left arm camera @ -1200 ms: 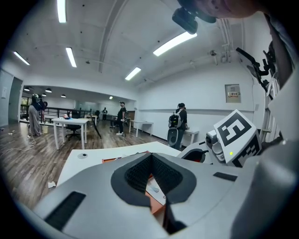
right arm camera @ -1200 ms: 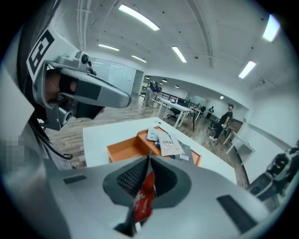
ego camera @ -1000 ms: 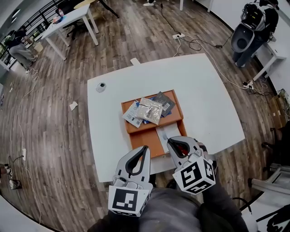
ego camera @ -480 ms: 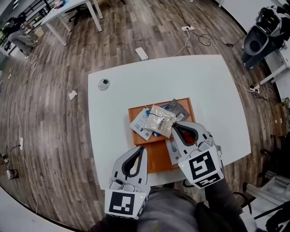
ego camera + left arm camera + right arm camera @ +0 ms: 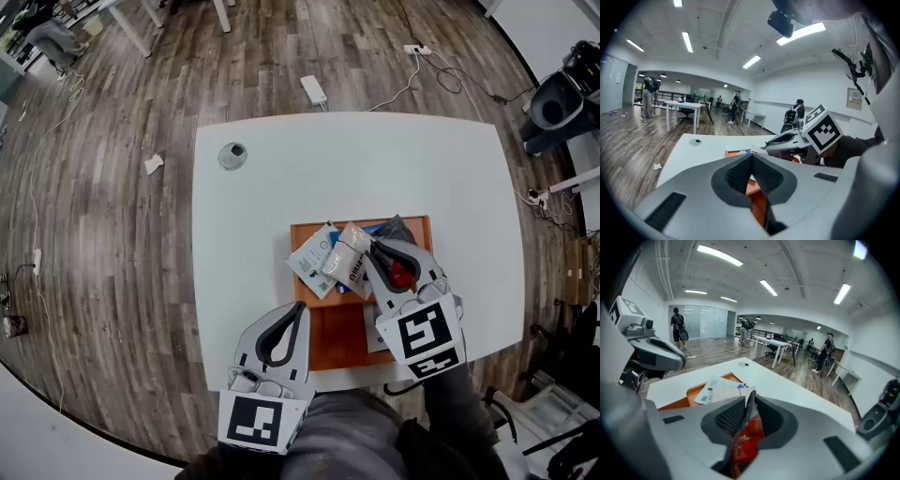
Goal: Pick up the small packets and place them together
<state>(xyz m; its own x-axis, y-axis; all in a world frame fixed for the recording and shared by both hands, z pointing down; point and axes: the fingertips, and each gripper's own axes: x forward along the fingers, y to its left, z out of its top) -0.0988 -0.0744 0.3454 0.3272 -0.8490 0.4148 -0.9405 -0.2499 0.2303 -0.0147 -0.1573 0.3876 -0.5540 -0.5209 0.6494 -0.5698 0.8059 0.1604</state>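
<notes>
Two grippers are mine to speak for. On the left gripper [image 5: 751, 157] the pads meet at their tips with nothing between them. Through the gap behind them only a sliver of the orange tray [image 5: 339, 339] shows, just below and ahead.

On the right gripper [image 5: 751, 398] the jaws have just been easing apart a little, yet a red packet [image 5: 746, 439] stands pinched between the pads. Its top edge pokes out past my fingertips and its lower end is cut off by the frame. In the head view my own jaws cover most of it, leaving one red patch. Under that gripper's body something pale lies in the tray's near compartment, too covered for me to name.

Right at my right fingertips, in the far compartment, sits the pile. A beige packet [image 5: 352, 264] is on top, with a white packet [image 5: 313, 259] beside it toward my left fingers. A dark packet [image 5: 400, 228] is mostly tucked behind, and a blue edge shows beneath that I cannot identify. Whether the red packet touches the pile I cannot tell.

Well beyond all fingertips, on the white table [image 5: 450, 187], rests a small round object [image 5: 232, 154], too small to make out.
</notes>
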